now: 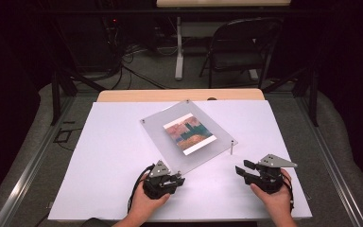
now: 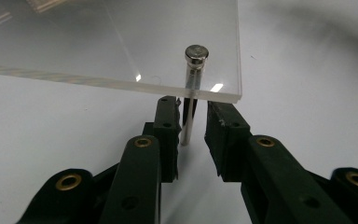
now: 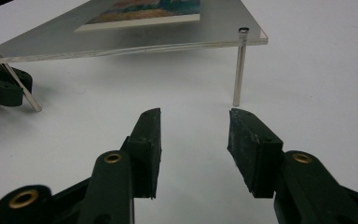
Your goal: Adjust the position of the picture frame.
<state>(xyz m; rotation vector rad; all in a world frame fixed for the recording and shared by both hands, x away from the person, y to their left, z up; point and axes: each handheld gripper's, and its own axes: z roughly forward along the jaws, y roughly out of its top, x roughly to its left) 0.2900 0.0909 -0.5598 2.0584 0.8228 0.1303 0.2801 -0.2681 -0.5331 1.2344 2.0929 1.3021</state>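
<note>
A clear acrylic plate (image 1: pixel 157 124) carrying a colourful picture (image 1: pixel 189 134) stands on thin metal pins above the white board. My left gripper (image 1: pixel 178 179) is at the plate's near corner. In the left gripper view its jaws (image 2: pixel 191 109) stand on either side of that corner's pin (image 2: pixel 188 126), with a gap still showing on the right side. My right gripper (image 1: pixel 240 168) rests on the board to the right, open and holding nothing (image 3: pixel 195 122). It points at the right corner's pin (image 3: pixel 238 70), a short way off. In the right gripper view the near pin (image 3: pixel 22 88) leans.
The white board (image 1: pixel 104 161) covers a wooden table whose far edge (image 1: pixel 137 95) shows behind the plate. A folding chair (image 1: pixel 238 47) and floor cables (image 1: pixel 132 71) lie beyond the table. Metal rails (image 1: pixel 23 175) run along both sides.
</note>
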